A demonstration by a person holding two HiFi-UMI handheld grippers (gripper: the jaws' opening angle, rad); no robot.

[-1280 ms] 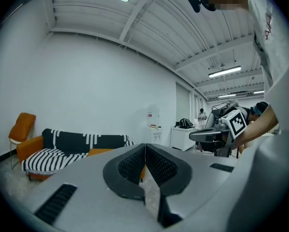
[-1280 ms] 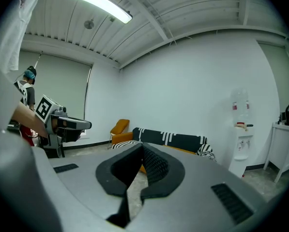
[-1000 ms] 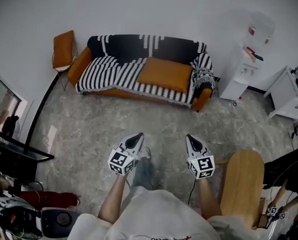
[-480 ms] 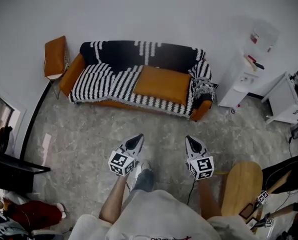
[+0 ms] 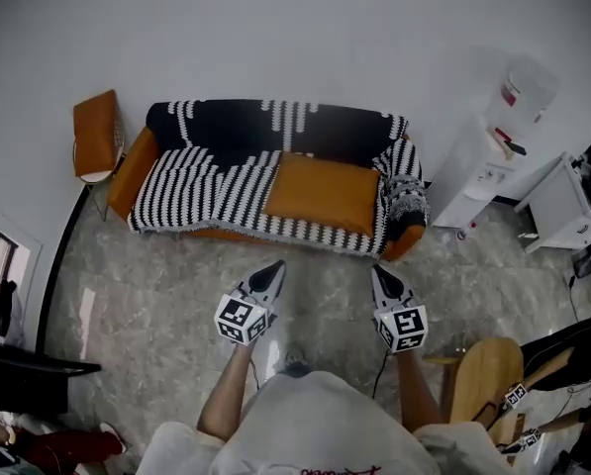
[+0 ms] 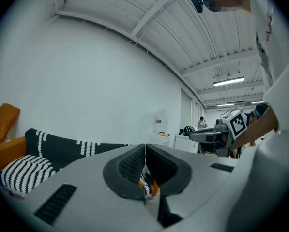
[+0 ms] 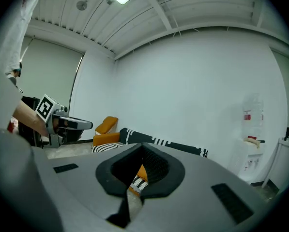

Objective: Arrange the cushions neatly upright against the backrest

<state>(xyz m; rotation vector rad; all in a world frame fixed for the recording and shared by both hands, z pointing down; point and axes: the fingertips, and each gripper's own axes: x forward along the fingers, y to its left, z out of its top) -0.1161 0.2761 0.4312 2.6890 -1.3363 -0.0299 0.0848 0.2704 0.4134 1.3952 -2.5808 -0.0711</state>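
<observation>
A sofa (image 5: 216,181) under a black-and-white striped throw stands against the far wall. One orange cushion (image 5: 322,192) lies flat on the right half of its seat, not against the backrest (image 5: 275,127). A second orange cushion (image 5: 94,132) rests tilted on a small chair left of the sofa. My left gripper (image 5: 275,268) and right gripper (image 5: 379,272) hover side by side over the floor, short of the sofa's front edge, both shut and empty. In the left gripper view the sofa (image 6: 42,153) lies low at the left; in the right gripper view the backrest (image 7: 163,142) runs behind the shut jaws.
A white water dispenser (image 5: 493,151) stands right of the sofa, and a white cabinet (image 5: 564,206) beyond it. A round wooden stool (image 5: 481,376) sits near my right side. A dark table edge (image 5: 18,364) is at the lower left. Marbled floor (image 5: 156,275) lies between me and the sofa.
The sofa has slid lower and nearer in the head view as I walk toward it. Both grippers keep their places in front of me and stay shut.
</observation>
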